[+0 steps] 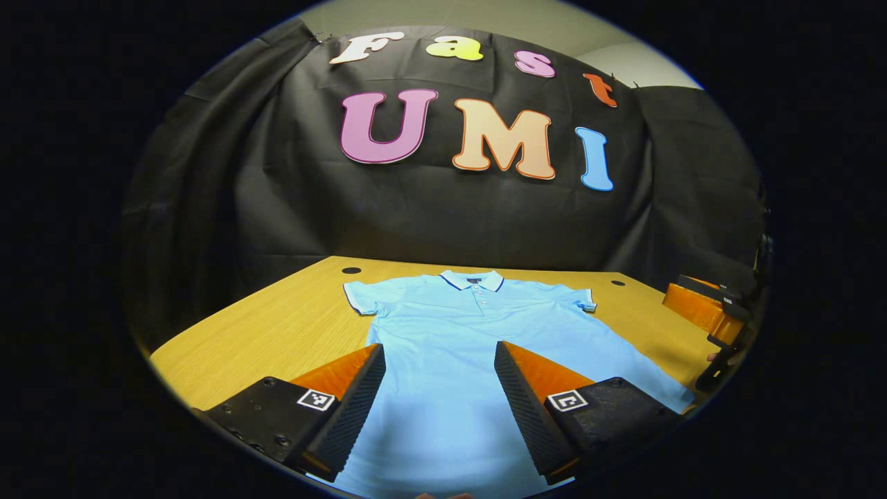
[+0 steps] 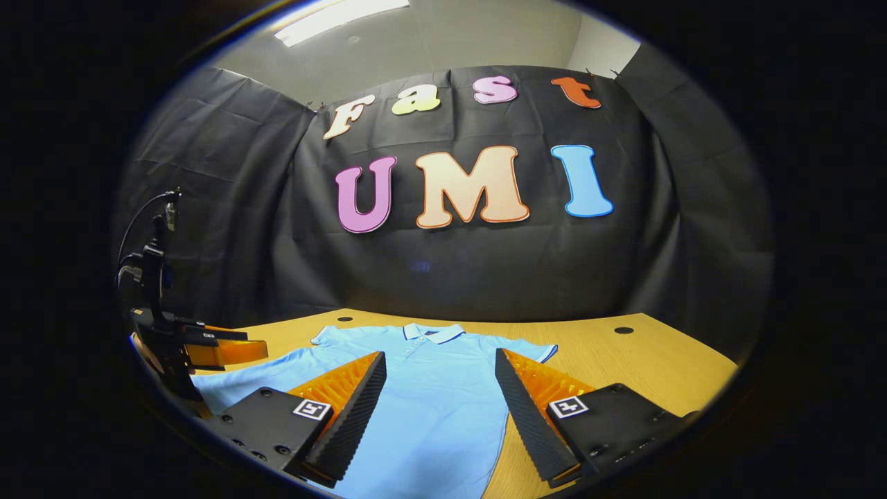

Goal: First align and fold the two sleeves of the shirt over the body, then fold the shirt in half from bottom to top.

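A light blue polo shirt lies flat and face up on the wooden table, collar toward the far wall, both short sleeves spread out. My left gripper hovers open above the shirt's lower body, nothing between its fingers. In the right gripper view the shirt lies ahead, and my right gripper stands open over its right side and the table. The right gripper shows at the far right of the left gripper view, the left gripper at the far left of the right gripper view.
Black cloth walls close the booth behind and beside the table. Round cable holes sit near the table's far corners. Bare wood lies on both sides of the shirt.
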### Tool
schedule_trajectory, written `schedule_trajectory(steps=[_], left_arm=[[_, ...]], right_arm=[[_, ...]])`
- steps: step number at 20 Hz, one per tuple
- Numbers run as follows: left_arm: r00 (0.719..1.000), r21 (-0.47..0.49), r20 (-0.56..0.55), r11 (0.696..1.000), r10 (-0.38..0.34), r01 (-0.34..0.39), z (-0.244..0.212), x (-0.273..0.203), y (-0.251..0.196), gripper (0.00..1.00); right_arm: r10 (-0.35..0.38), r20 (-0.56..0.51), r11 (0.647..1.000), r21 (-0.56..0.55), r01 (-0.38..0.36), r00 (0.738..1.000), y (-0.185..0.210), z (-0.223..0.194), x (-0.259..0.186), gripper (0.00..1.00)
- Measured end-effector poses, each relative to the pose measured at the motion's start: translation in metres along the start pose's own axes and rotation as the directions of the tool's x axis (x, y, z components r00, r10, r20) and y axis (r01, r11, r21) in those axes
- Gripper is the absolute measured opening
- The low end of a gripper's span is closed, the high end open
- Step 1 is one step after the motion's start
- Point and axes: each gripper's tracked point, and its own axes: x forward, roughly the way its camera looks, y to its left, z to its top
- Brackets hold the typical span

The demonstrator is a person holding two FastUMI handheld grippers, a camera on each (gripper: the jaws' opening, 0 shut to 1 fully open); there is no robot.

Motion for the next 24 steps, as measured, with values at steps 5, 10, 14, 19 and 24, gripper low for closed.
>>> schedule_trajectory(steps=[5, 10, 14, 19, 24], left_arm=[[1.000, -0.001, -0.013, 1.000, -0.017, 0.017, -0.004, 0.002, -0.003, 0.95], [0.999, -0.018, -0.040, 0.999, -0.037, 0.036, -0.011, 0.004, -0.004, 0.95], [0.999, -0.012, -0.042, 0.999, -0.035, 0.034, -0.009, 0.000, -0.003, 0.95], [0.999, 0.009, -0.024, 0.999, -0.033, 0.033, -0.003, -0.002, 0.001, 0.95], [0.999, -0.001, -0.038, 1.000, -0.029, 0.029, -0.006, -0.003, 0.005, 0.95]], right_arm=[[-0.015, -0.014, 1.000, -0.016, 0.015, 1.000, -0.004, -0.004, 0.003, 0.98], [-0.044, -0.064, 0.999, -0.027, 0.042, 0.997, -0.015, -0.002, 0.015, 0.98], [-0.020, -0.116, 0.999, -0.035, 0.016, 0.993, -0.013, 0.006, 0.036, 0.98], [-0.048, -0.178, 0.998, -0.036, 0.042, 0.983, -0.031, 0.013, 0.082, 0.98], [-0.127, -0.224, 0.992, -0.052, 0.118, 0.966, -0.071, 0.016, 0.135, 0.98]])
